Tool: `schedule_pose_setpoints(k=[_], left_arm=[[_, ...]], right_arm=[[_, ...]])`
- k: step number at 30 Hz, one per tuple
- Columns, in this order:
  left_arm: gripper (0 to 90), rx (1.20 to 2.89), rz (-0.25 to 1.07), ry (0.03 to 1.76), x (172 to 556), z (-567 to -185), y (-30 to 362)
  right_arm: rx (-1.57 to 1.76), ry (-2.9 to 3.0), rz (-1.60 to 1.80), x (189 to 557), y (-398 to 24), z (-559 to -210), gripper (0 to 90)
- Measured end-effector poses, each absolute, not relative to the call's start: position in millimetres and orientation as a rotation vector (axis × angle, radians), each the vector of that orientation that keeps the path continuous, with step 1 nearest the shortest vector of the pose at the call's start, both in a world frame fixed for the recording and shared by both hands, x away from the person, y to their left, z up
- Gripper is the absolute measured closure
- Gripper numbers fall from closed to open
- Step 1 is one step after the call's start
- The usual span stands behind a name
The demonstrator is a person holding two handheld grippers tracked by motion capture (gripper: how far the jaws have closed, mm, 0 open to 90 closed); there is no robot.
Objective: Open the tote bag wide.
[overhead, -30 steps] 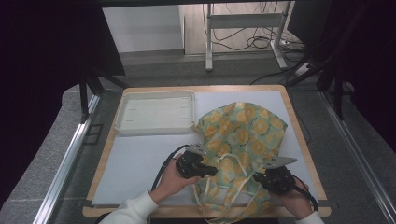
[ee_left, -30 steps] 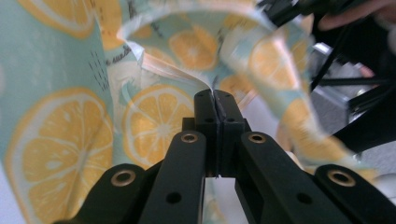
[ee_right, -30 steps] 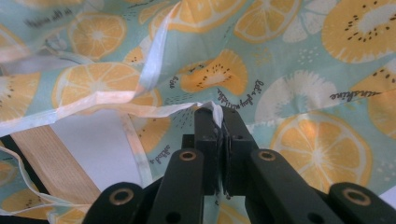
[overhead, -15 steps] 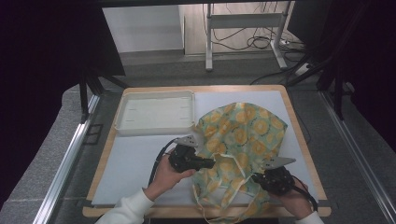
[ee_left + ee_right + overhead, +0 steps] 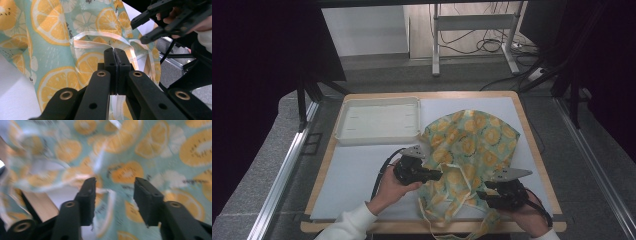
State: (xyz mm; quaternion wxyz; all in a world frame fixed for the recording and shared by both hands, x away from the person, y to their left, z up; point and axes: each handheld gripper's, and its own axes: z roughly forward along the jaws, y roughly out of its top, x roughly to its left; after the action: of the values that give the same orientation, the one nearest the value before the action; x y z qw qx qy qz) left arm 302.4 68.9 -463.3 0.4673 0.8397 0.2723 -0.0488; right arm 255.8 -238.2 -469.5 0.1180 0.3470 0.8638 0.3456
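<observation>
1. Citrus-print cloth [image 5: 472, 150] lies spread on the white mat [image 5: 357, 175], just ahead of both grippers; its pale ribbon ties [image 5: 100, 43] trail at the near edge.
2. Left gripper [image 5: 438, 175] has its jaws pressed together on a ribbon tie, pinch sitting right at the jaw tips in the left gripper view. We keep that pinch firm so the tie does not slip out.
3. Right gripper [image 5: 482, 195] has its jaws parted about halfway; they have just been opening, with nothing gripped and only cloth behind the gap.
4. We judge the step to be a regrip: we bring the right gripper onto the hem or tie just ahead of its jaws, and close only once fabric sits between the pads.
5. We pull gently, because a ribbon is thin and can snag or slide.
6. White tray [image 5: 379, 120] sits well beyond the left gripper; we keep the cloth off it.
</observation>
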Motion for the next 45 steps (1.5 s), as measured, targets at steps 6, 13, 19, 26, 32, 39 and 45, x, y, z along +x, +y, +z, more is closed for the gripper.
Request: schedule_pose_setpoints(k=[6,13,19,26,32,39,45], left_arm=[[90.0,2.059,-0.117,0.656,300,-461,68],[90.0,2.057,-0.122,0.651,298,-461,68],[90.0,2.050,-0.109,0.660,300,-459,71],[90.0,2.037,-0.070,0.662,305,-451,73],[90.0,2.013,-0.035,0.656,311,-436,72],[90.0,2.004,0.001,0.666,319,-426,72],[90.0,2.038,0.038,0.670,323,-422,70]], right_arm=[[1.134,2.503,1.022,266,-216,-474,36.6],[1.214,2.494,0.929,278,-200,-488,55.0],[1.158,2.551,0.949,278,-206,-482,83.6],[1.069,2.537,1.037,278,-214,-459,87.0],[1.028,2.487,1.111,285,-225,-436,87.5],[0.980,2.488,1.110,294,-232,-416,87.8],[0.964,2.490,1.087,302,-235,-409,88.0]])
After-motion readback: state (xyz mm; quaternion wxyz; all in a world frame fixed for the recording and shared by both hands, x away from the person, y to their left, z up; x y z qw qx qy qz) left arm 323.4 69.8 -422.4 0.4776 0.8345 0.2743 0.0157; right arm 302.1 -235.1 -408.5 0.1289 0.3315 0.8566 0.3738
